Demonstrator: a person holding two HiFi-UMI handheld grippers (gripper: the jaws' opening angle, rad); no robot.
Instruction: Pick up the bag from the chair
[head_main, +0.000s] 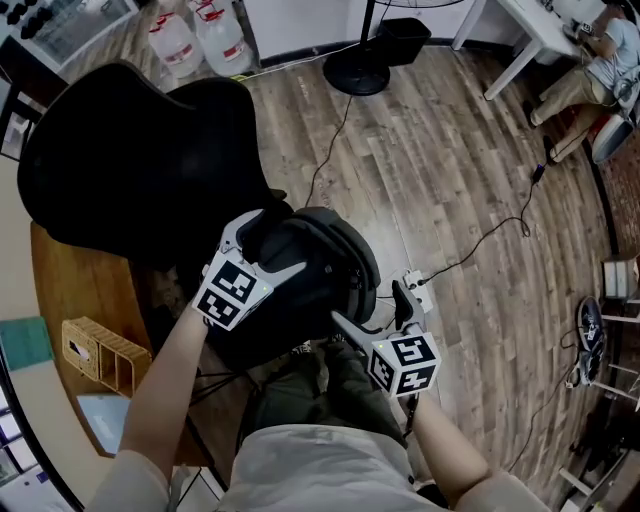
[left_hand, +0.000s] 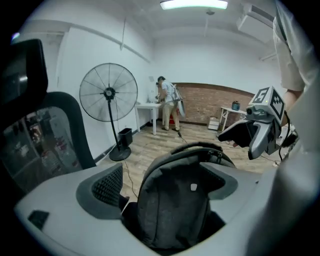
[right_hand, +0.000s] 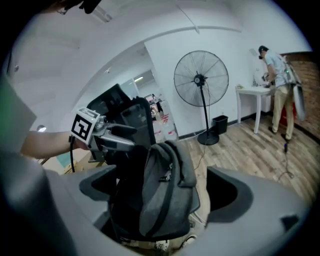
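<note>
A dark grey backpack (head_main: 318, 262) stands upright on the seat of a black chair (head_main: 120, 160), in front of its backrest. My left gripper (head_main: 262, 245) reaches over the bag's top from the left. In the left gripper view the bag (left_hand: 175, 200) fills most of the gap between the wide-apart jaws of this open gripper (left_hand: 167, 185). My right gripper (head_main: 372, 305) comes in from the right, open. The bag (right_hand: 160, 190) sits between its jaws with a clear gap on the right side. Each gripper shows in the other's view: the right gripper (left_hand: 255, 131) and the left gripper (right_hand: 102, 134).
A standing fan (left_hand: 108, 92) with a round base (head_main: 357, 70) is on the wooden floor beyond the chair. Cables (head_main: 480, 240) run across the floor. Water bottles (head_main: 200, 35) stand at the back. A wicker box (head_main: 100, 352) lies on the desk at left. A person (head_main: 590, 60) sits by a white table.
</note>
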